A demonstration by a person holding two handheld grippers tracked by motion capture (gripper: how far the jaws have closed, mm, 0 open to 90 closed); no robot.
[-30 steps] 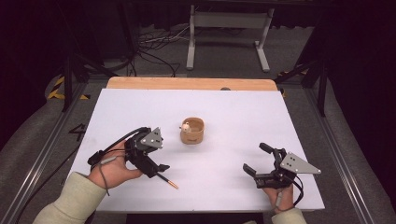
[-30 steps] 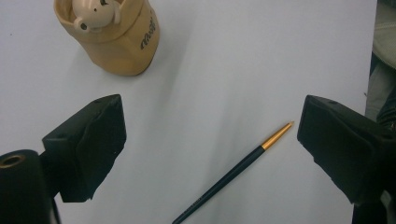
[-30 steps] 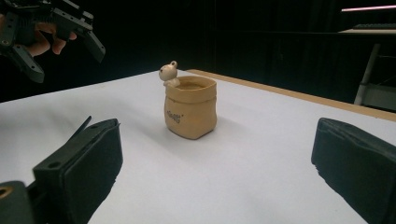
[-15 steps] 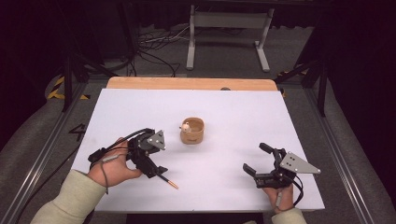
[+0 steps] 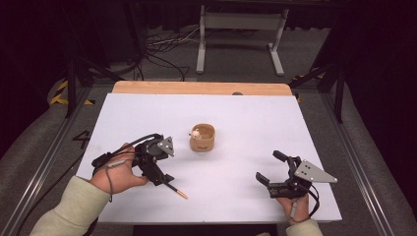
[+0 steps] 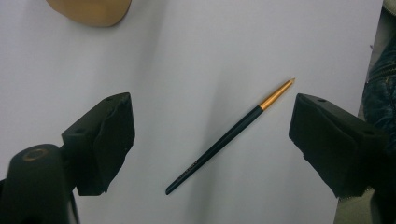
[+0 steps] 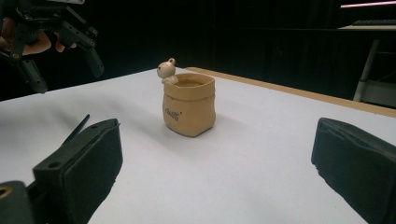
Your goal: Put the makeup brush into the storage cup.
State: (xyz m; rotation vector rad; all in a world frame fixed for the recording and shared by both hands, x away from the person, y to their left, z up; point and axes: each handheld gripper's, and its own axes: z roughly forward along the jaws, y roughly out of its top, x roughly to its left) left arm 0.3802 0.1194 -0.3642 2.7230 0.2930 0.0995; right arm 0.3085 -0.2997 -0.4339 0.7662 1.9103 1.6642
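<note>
While your left claw point(image 5: 164, 179) hangs over the near-left part of the white bench point(image 5: 246, 113), its jaws stand wide apart with nothing gripped between them, though they have just been closing a little. Your thin black brush point(image 6: 229, 137) with the gold ferrule lies flat on the bench between those two jaws in the left gripper view, touching neither pad; its gold end points toward the far jaw and its dark handle end lies nearer the camera. From the high view the brush point(image 5: 175, 190) pokes out from under the claw, gold tip aimed at the near edge of the bench, and it sits near the tan pot point(image 5: 202, 137), on that pot's near-left side. That pot stands upright around the middle of the bench, sack-shaped, with a small pale figure perched on its rim, and some writing shows on its side in the right gripper view point(image 7: 189, 105). Your right claw point(image 5: 271, 167) rests well apart from the pot, on its near-right side, close to the near edge of the bench; its jaws also gape wide and hold nothing, and they face the pot across bare white surface.
</note>
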